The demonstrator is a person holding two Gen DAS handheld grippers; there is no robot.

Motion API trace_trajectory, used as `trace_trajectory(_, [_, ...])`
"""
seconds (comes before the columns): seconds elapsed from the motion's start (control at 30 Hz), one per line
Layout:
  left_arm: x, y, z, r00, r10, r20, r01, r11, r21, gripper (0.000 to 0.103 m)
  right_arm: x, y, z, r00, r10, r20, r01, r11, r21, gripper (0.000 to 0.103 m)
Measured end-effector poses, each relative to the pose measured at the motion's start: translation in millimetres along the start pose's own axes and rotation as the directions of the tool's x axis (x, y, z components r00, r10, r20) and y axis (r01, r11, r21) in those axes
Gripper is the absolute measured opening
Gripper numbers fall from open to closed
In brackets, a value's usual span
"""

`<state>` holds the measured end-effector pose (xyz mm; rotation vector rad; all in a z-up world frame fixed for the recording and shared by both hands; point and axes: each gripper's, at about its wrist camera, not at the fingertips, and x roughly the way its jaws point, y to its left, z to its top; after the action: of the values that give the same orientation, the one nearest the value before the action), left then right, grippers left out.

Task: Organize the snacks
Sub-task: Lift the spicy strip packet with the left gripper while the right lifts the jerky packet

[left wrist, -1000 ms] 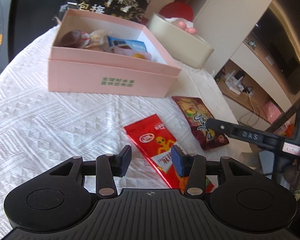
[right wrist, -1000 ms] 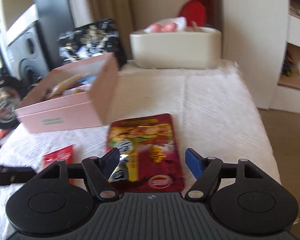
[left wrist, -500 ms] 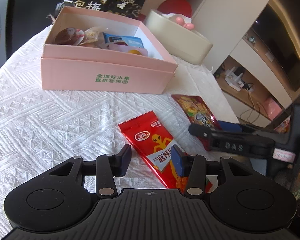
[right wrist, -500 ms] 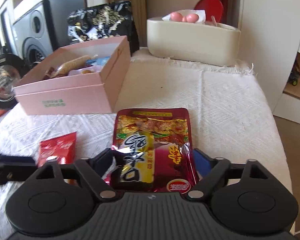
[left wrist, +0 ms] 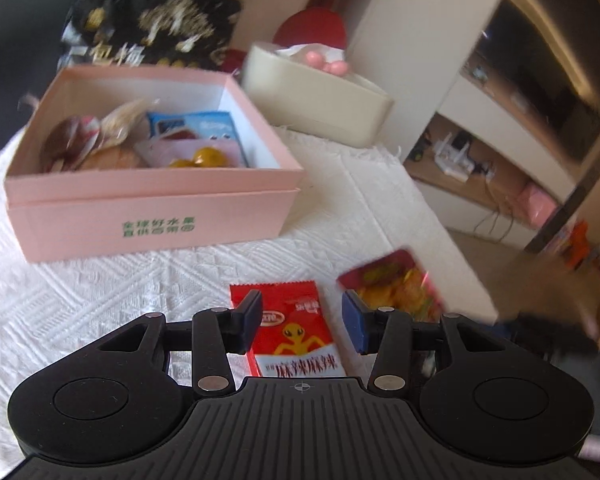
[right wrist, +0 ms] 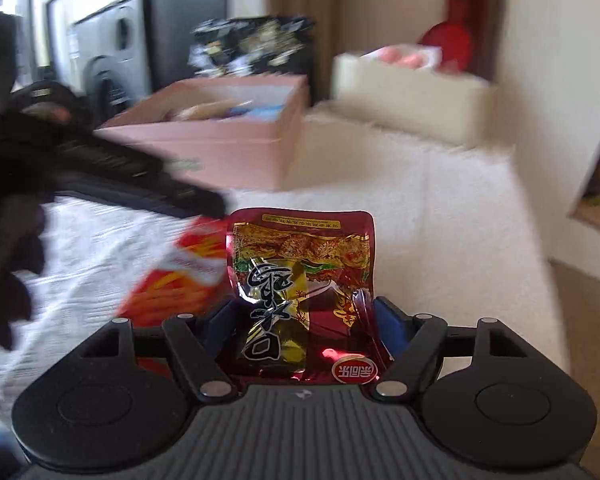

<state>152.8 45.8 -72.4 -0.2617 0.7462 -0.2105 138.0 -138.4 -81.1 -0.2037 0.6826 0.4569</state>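
Observation:
My right gripper (right wrist: 302, 330) is shut on a dark red foil snack pouch (right wrist: 300, 276) and holds it crumpled and tilted up off the white cloth. The pouch also shows in the left wrist view (left wrist: 396, 284), blurred. My left gripper (left wrist: 302, 320) is open, its fingers either side of a red snack packet with a yellow alien (left wrist: 296, 328) that lies flat on the cloth. That packet shows blurred in the right wrist view (right wrist: 180, 276). The pink box (left wrist: 152, 216) holding several snacks stands behind.
A cream tub (left wrist: 316, 96) with pink items and a black printed bag (left wrist: 148, 32) stand at the back of the table. The table's right edge (left wrist: 452, 248) drops to the floor. A dark speaker (right wrist: 116, 56) is at the left.
My right gripper closed on the foil pouch and lifted it off the cloth. My left gripper moved so the red packet lies between its open fingers.

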Motion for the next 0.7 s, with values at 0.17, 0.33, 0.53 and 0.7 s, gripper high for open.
trace_trajectory(0.17, [0,-35,-29,0.997,0.063,-0.049,-0.052,0.977,0.206,0.049,14,-31,-5,0.986,-0.165,-0.033,0.167,0.984,0.069,0.077])
trace_trajectory(0.33, [0,-48,-45,0.989,0.144,-0.02,-0.13,0.939,0.319,0.053,18,-49,-10,0.989,-0.143,-0.04,0.148,0.974,0.171,0.088])
trace_trajectory(0.53, [-2,-38,-43,0.984,0.178,-0.021,-0.164,0.938,0.304,0.054,21,-51,-11,0.99,-0.138,-0.042,0.143,0.972,0.189,0.091])
trace_trajectory(0.7, [2,-39,-42,0.989,0.146,-0.035,-0.129,0.948,0.292,0.069,20,-50,-12,0.99,-0.138,-0.041,0.143,0.971,0.189,0.092])
